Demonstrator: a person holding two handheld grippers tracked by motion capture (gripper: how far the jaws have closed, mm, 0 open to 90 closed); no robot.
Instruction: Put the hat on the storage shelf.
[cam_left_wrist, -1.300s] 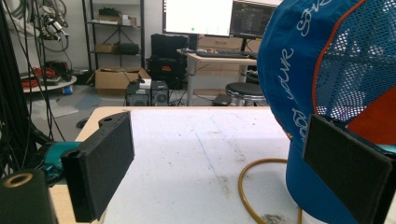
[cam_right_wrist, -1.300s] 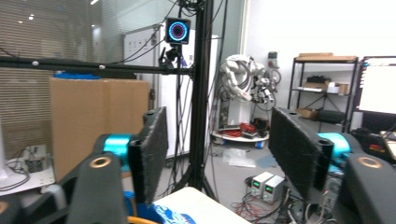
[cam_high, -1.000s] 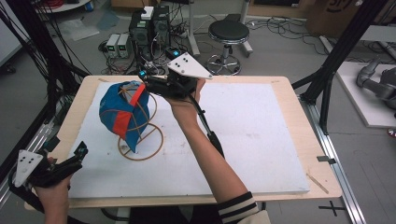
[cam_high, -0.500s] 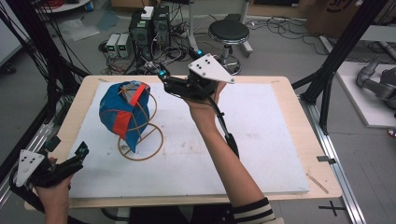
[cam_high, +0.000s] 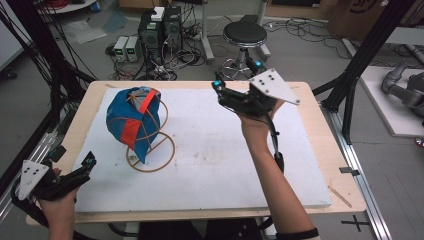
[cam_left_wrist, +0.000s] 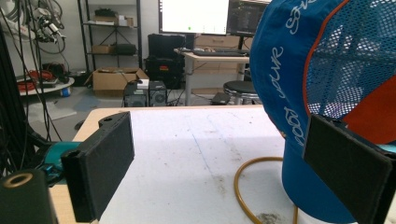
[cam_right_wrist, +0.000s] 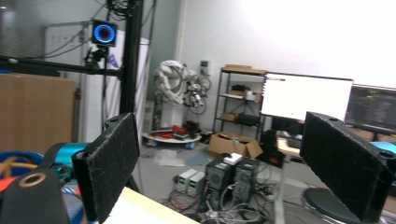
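My left gripper (cam_high: 82, 167) sits low at the near left corner of the white-topped wooden bench (cam_high: 220, 150), its fingers (cam_left_wrist: 100, 163) spread apart with nothing between them. Just ahead of them and toward the right finger, the blue mesh cap with orange panels (cam_high: 134, 122) hangs on a round brass-coloured wire stand (cam_high: 152, 150). My right gripper (cam_high: 222, 92) is raised over the bench's far side, well apart from the cap, its fingers (cam_right_wrist: 112, 158) also wide apart and empty.

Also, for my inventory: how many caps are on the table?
1. A blue cap hangs on the wire stand at the white board's left side; none else visible.
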